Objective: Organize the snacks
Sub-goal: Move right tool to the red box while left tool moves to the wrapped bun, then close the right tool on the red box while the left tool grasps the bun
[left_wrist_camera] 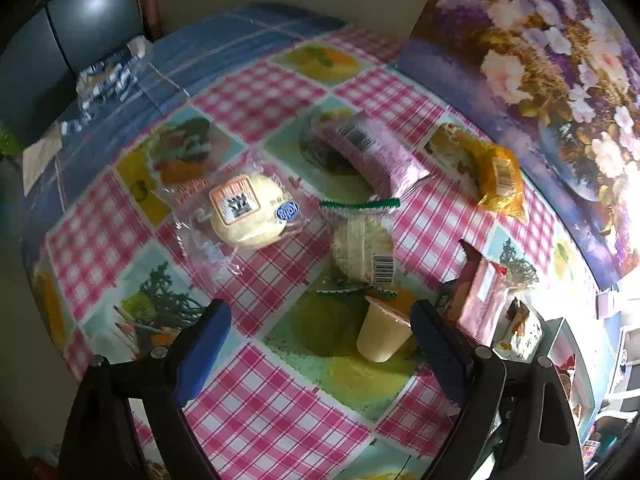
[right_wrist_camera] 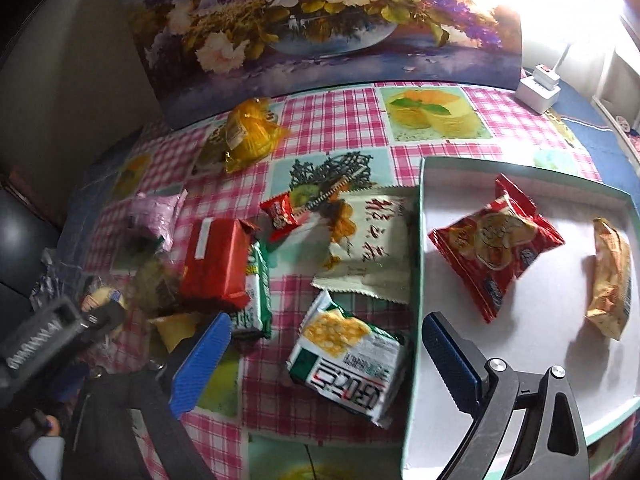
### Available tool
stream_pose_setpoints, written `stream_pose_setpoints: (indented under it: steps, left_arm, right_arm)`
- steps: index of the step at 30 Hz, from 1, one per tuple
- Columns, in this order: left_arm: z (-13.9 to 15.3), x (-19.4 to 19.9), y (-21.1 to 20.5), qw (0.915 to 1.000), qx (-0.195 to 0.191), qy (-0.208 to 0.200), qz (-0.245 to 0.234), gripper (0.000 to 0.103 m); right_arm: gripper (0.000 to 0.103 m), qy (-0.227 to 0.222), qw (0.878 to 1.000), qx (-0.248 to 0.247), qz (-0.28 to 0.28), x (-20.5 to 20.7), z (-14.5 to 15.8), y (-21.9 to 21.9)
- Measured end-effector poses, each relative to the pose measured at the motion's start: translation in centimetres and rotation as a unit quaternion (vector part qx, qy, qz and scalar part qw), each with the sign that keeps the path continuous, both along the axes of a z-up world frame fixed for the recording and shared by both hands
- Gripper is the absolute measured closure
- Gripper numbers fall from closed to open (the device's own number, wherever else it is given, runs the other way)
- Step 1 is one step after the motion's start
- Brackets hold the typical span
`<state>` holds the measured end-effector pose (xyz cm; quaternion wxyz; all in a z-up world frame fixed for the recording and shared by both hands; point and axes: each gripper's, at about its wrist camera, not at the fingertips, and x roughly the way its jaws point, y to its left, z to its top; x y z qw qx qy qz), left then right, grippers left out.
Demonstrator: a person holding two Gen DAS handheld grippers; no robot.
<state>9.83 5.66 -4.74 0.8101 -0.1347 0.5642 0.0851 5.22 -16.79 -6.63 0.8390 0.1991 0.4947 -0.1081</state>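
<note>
Both hand-held grippers empty, jaws apart: left hand-held gripper over the pudding cup, tipped on the surface; right hand-held gripper over the cracker pack beside the tray. Pack looks light, crushable, slippery; take it across its flat faces
</note>
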Motion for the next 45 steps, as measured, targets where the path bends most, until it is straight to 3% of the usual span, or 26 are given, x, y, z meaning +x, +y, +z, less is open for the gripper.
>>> stream_pose_setpoints:
  steps: [9,11,16,21,25,31,33,39,45]
  left_arm:
    - [-1.5,0.7,0.4,0.9995,-0.025,0.019,0.004,0.012]
    - [-1.6,0.6,1.0,0.9994,-0.017,0.018,0.025,0.012]
    - [-1.3,0.2,3.8,0.9959,-0.016,0.006,0.089,0.012]
    - [-0.9,0.6,4.2,0.9964,-0.005,-0.006,0.085,0.012]
    - [-0.7,1.2,4.6,0.997,-0.021,-0.015,0.073,0.012]
    - [-0.3,1.6,5.4,0.997,-0.015,-0.025,0.072,0.012]
    - [-0.2,1.7,6.2,0.9967,-0.016,-0.027,0.075,0.012]
    - [-0.4,2.0,7.9,0.9954,-0.04,-0.036,0.08,0.012]
    - [-1.6,2.5,8.4,0.9956,-0.036,-0.033,0.08,0.012]
  right_arm:
    - [0.012,-0.058,0.997,0.046,-0.003,1.8,1.6,-0.3]
    - [0.013,-0.062,0.997,0.042,0.009,2.5,1.9,0.5]
    - [0.019,-0.055,0.997,0.044,0.038,3.8,1.5,2.3]
    - [0.021,-0.044,0.997,0.018,0.067,5.1,0.9,4.4]
    - [0.021,-0.036,0.996,0.0,0.08,5.7,0.5,5.4]
    - [0.03,-0.022,0.995,-0.008,0.092,6.4,-0.4,6.0]
    - [0.04,-0.02,0.996,-0.007,0.09,6.4,-0.5,5.9]
    - [0.055,-0.018,0.996,0.01,0.088,6.4,-0.9,5.6]
    - [0.056,-0.019,0.996,0.02,0.086,6.3,-1.0,5.5]
